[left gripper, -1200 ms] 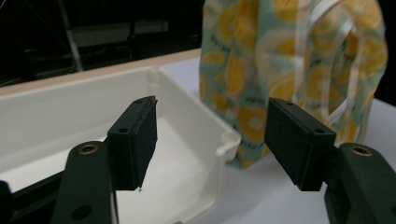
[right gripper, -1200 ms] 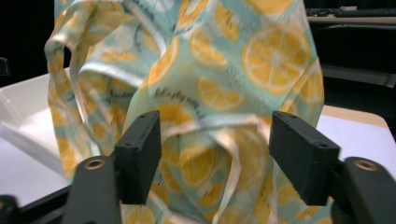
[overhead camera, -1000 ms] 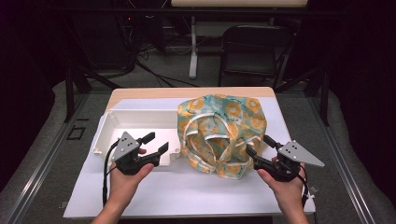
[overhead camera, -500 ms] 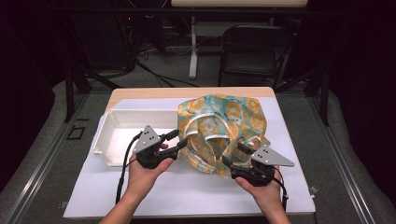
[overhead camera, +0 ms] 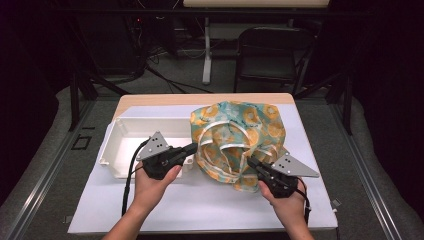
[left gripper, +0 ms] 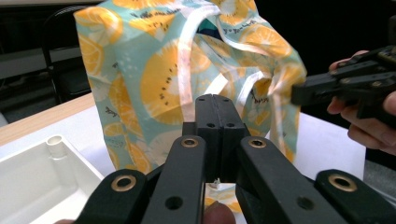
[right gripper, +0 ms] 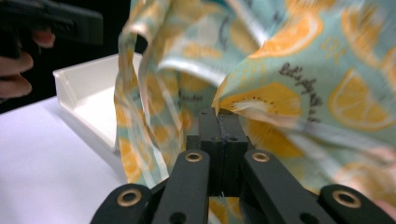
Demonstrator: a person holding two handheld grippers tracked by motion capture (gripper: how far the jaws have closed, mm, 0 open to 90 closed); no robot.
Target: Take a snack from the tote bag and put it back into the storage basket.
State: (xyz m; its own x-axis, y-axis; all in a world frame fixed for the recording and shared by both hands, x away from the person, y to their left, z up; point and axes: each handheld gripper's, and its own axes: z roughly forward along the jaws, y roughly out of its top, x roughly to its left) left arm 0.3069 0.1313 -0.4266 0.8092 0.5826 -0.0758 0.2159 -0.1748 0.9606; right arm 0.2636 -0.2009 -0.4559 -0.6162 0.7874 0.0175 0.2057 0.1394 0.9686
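A crumpled bag point(overhead camera: 239, 142) of thin teal plastic, printed with orange slices, sits on the white-covered tabletop point(overhead camera: 200, 205), just right of a white plastic tray point(overhead camera: 125, 145).

The left gripper point(overhead camera: 192, 148) now reaches across the tray's near right corner to the bag's left edge. A second ago it hung over the tray's front rim, short of the bag, with its fingers wide apart; half a second ago it was already moving in. Its jaws have just been closing, and in the left gripper view the fingers point(left gripper: 212, 121) stand pressed together against the film. Whether a fold is pinched between them cannot be told from that view.

The right gripper point(overhead camera: 251, 162) has moved in from the bag's right side toward its near right corner. Its jaws have also just been closing. In the right gripper view the fingers point(right gripper: 219, 128) are clamped on a gathered pleat of the bag, and the film fans out from their tips.

The bag itself lies where it did before, though its near edge now looks drawn up between the two grippers. Both hands point(overhead camera: 152, 185) rest low over the tabletop.
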